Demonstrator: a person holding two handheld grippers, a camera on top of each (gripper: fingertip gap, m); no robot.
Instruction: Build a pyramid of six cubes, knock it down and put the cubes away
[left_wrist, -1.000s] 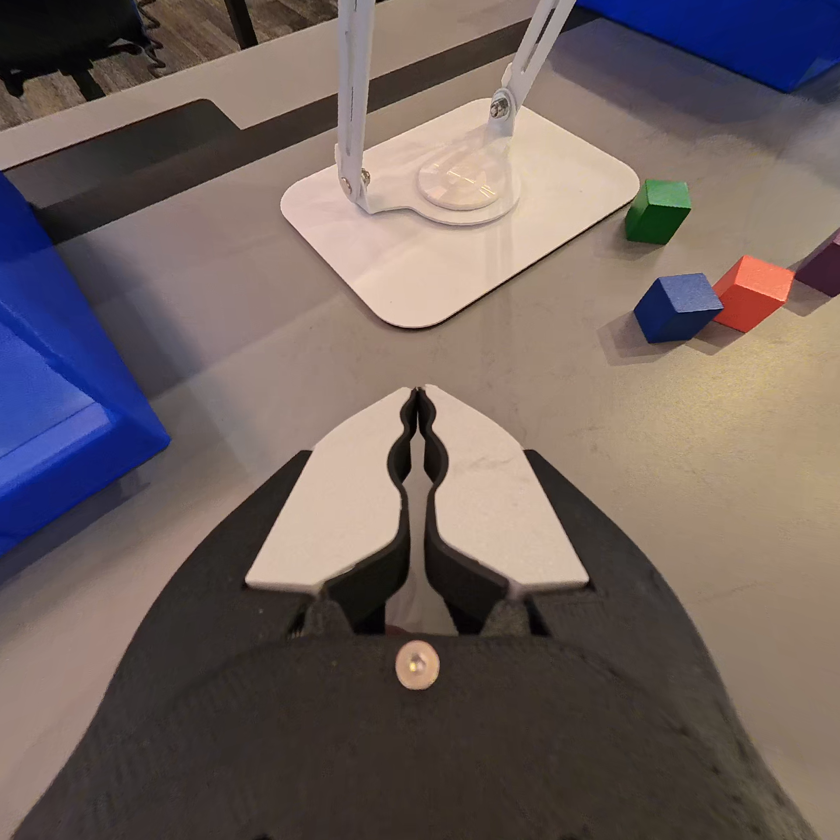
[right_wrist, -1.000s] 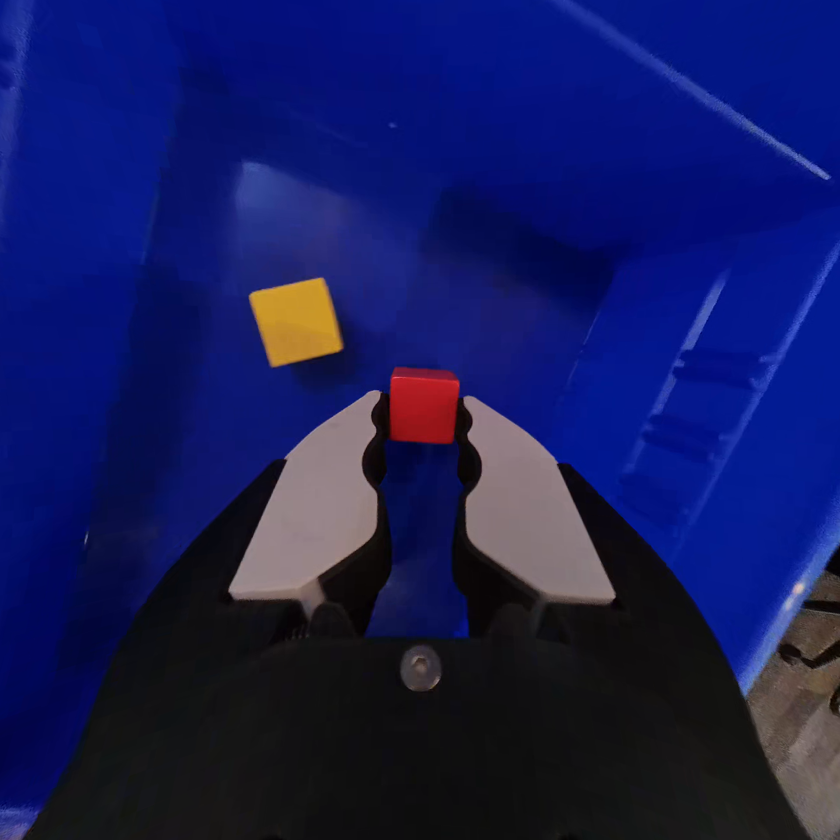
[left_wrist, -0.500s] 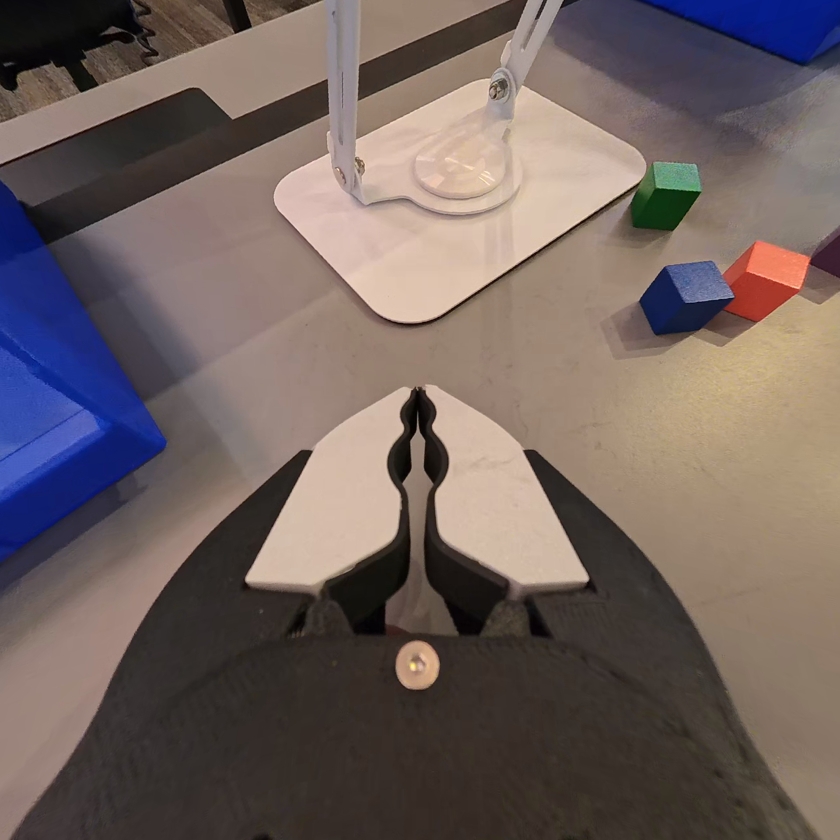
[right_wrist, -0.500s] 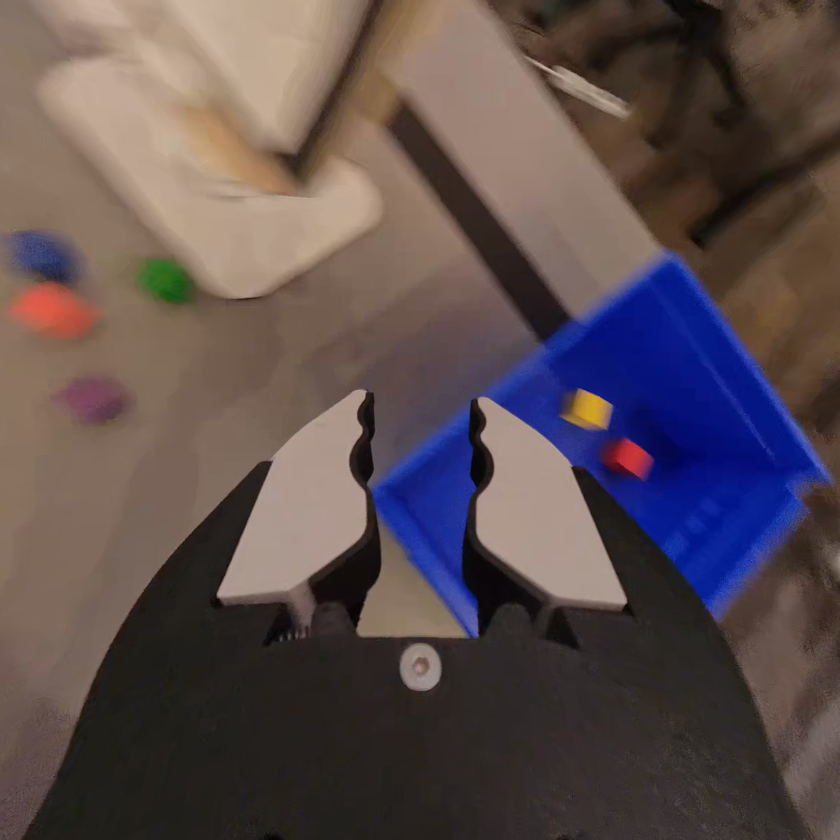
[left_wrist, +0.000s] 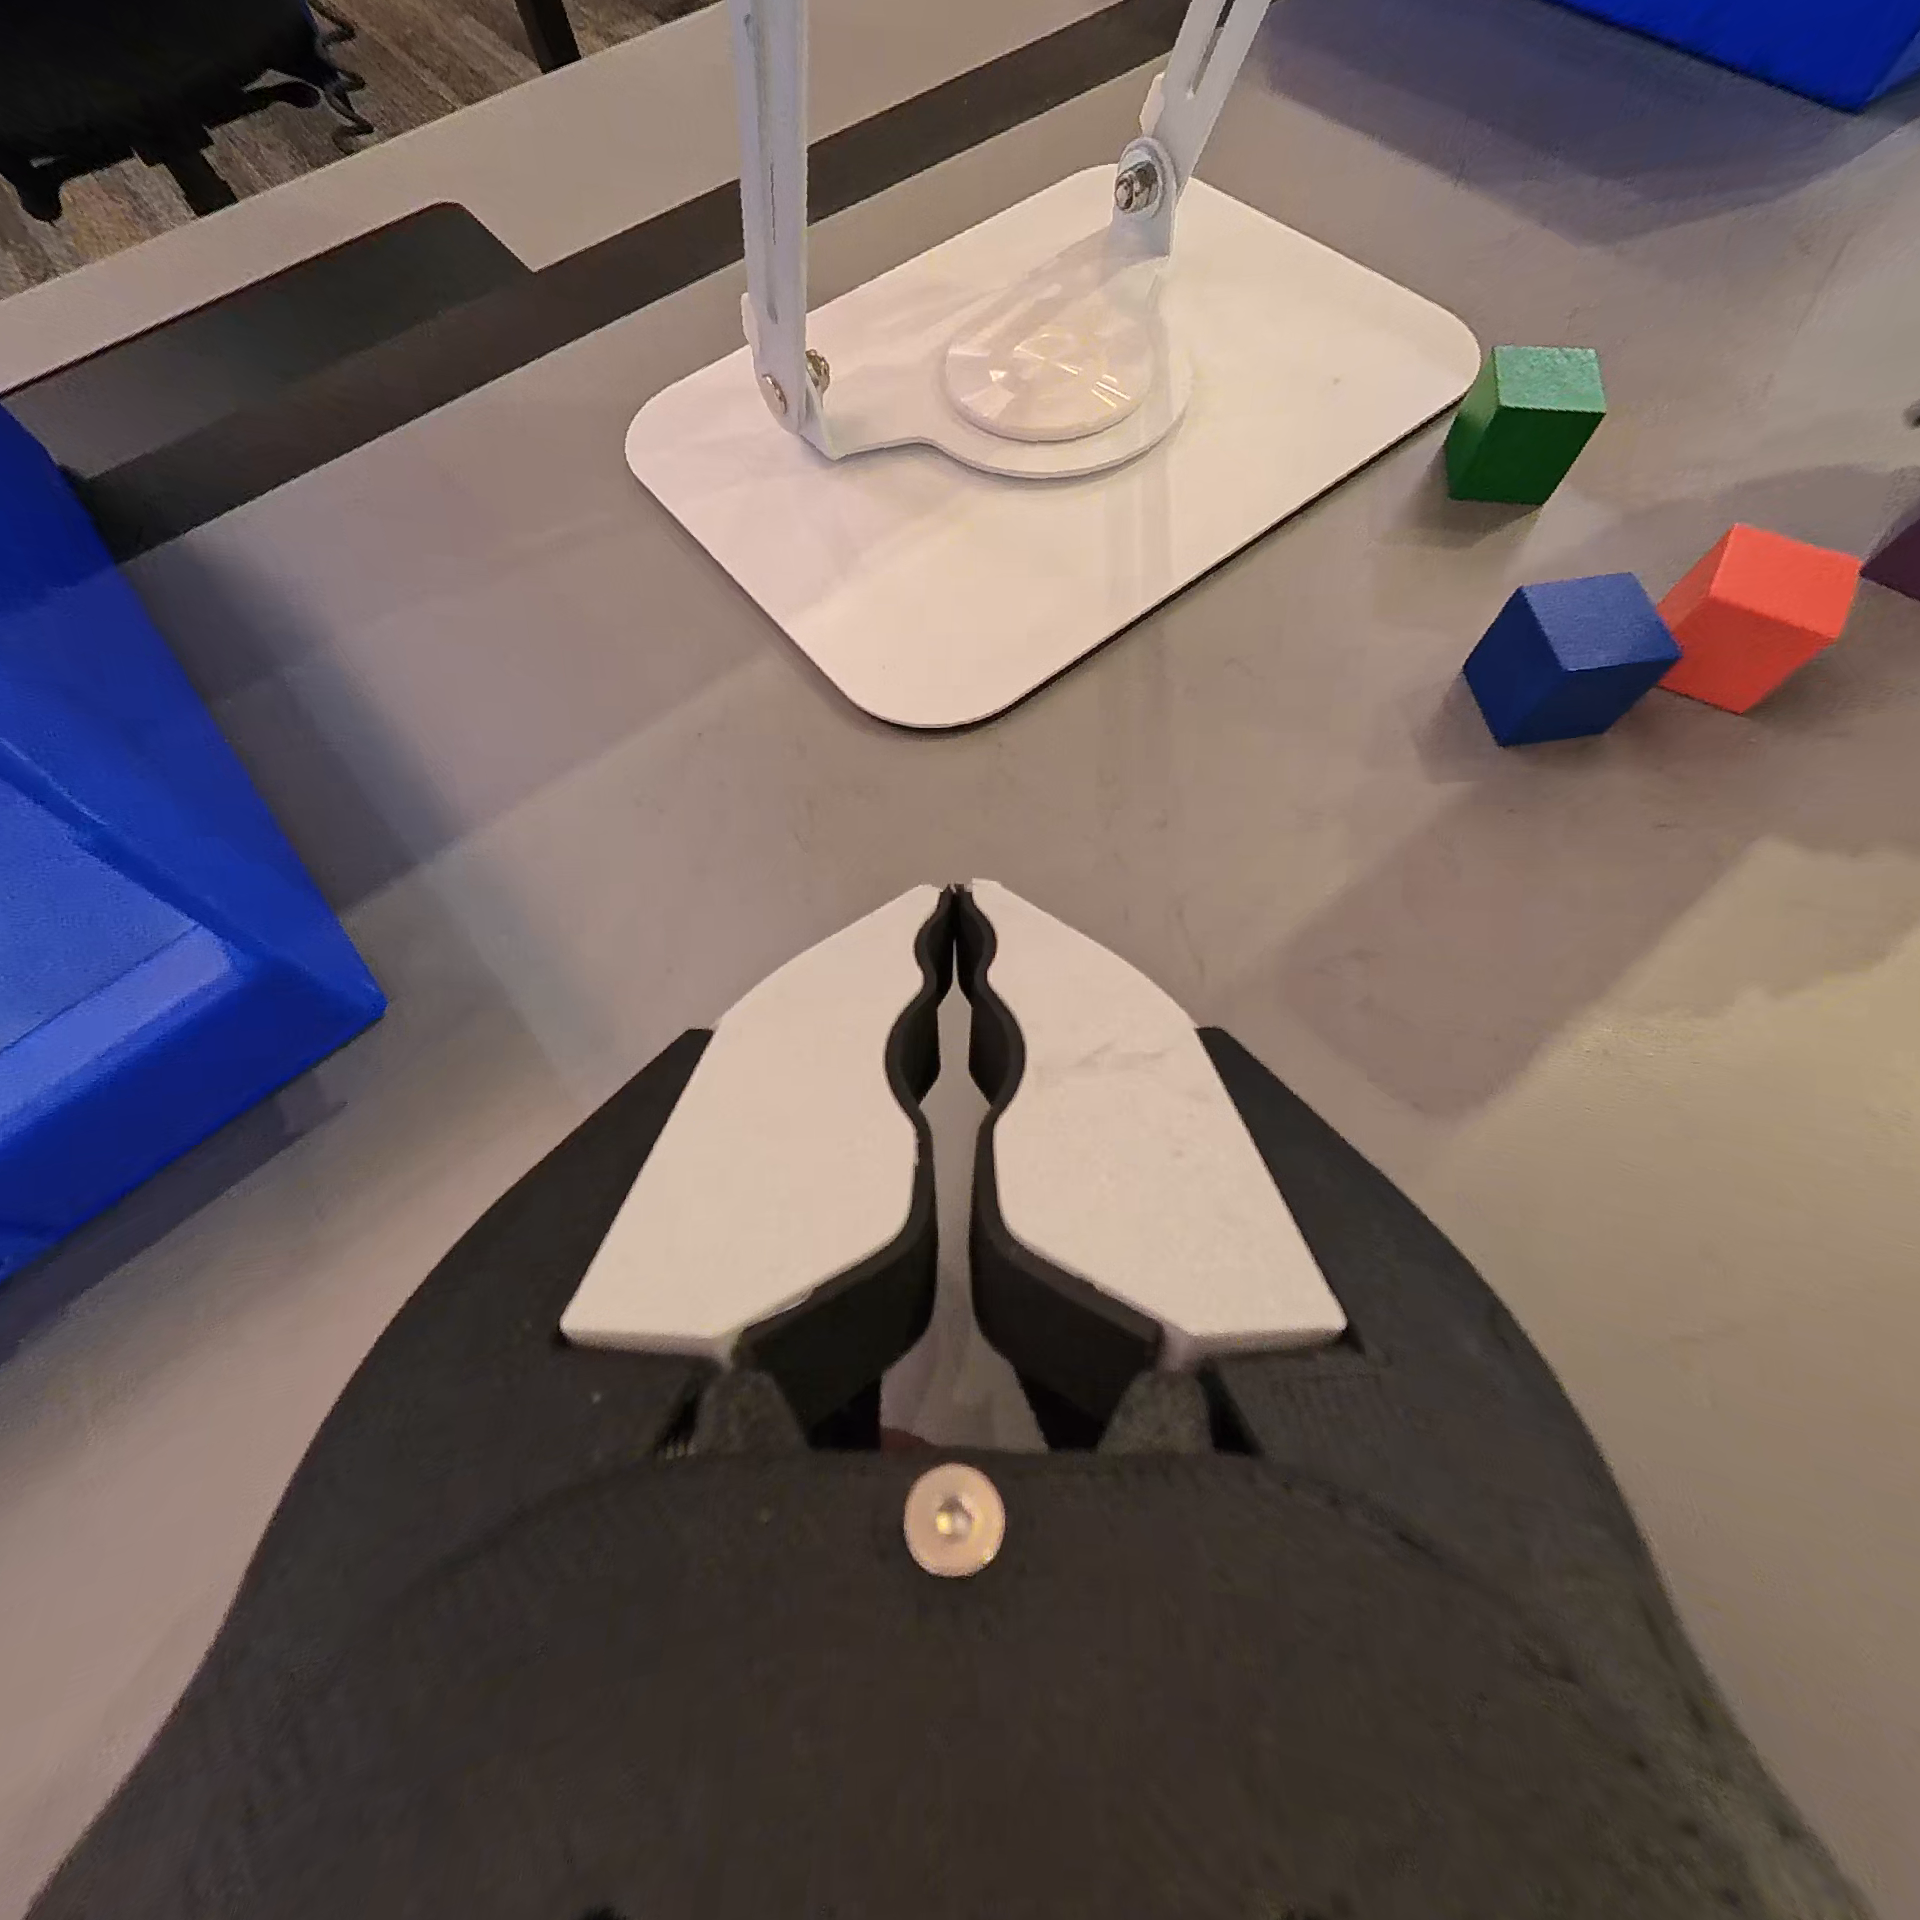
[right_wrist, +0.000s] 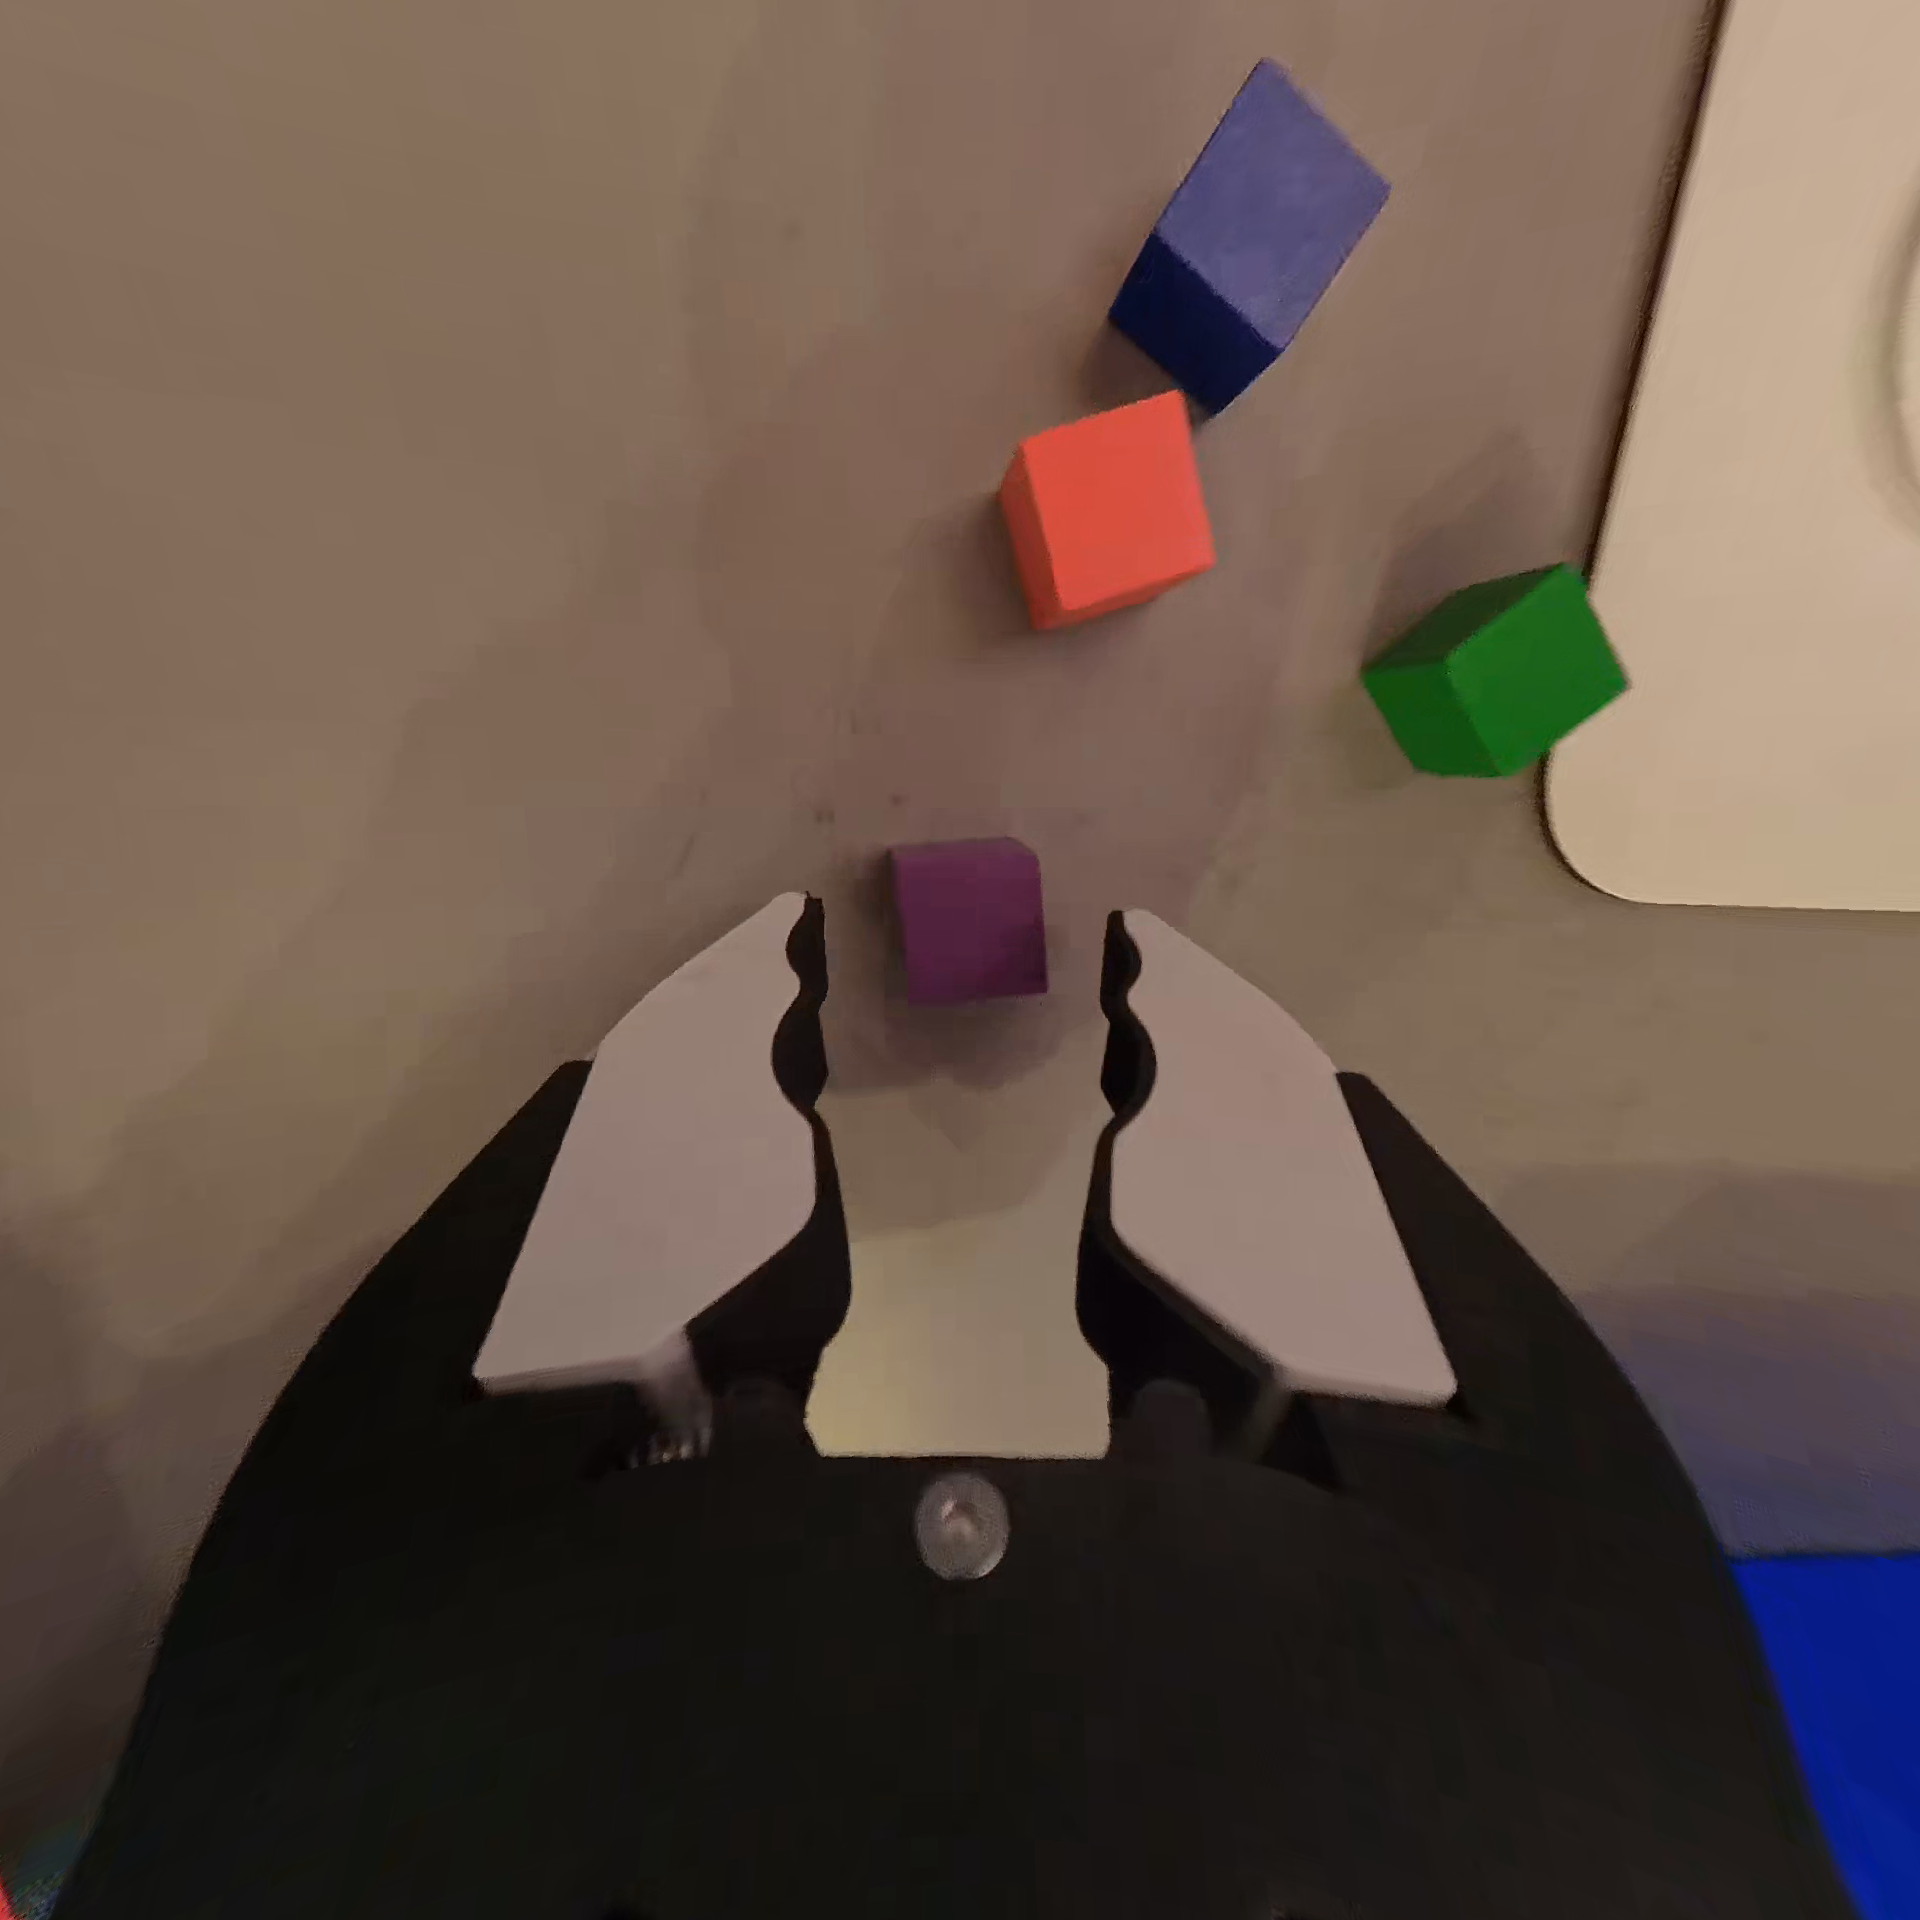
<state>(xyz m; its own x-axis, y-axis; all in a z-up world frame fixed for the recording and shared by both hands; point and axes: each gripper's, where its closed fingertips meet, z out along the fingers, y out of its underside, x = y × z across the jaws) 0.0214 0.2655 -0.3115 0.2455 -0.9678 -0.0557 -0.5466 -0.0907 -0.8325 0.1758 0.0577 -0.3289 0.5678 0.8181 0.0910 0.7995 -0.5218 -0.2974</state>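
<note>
**Four cubes left on the bench, purple one lined up**

Four loose cubes scattered on the grey bench (left_wrist: 1143, 831), beside the white lamp base (left_wrist: 1039, 520); blue bin (left_wrist: 156, 883) off to the left. Farthest from the right gripper, the blue cube (right_wrist: 1252, 234); then the orange cube (right_wrist: 1107, 509); green cube (right_wrist: 1496, 670) right beside the base's edge.

Nearest, the purple cube (right_wrist: 971, 920): sitting flat between the fingertips of the right gripper (right_wrist: 966, 920), clear space on both sides, nothing gripped. Fingers spread wider than the cube.

Probably light, rigid, painted wood: little squeeze needed, some risk of slipping. Best taken on two opposite flat faces, squarely, not on corners.

Left gripper (left_wrist: 954, 891) over bare bench, fingers fully together, gripping nothing.
</note>
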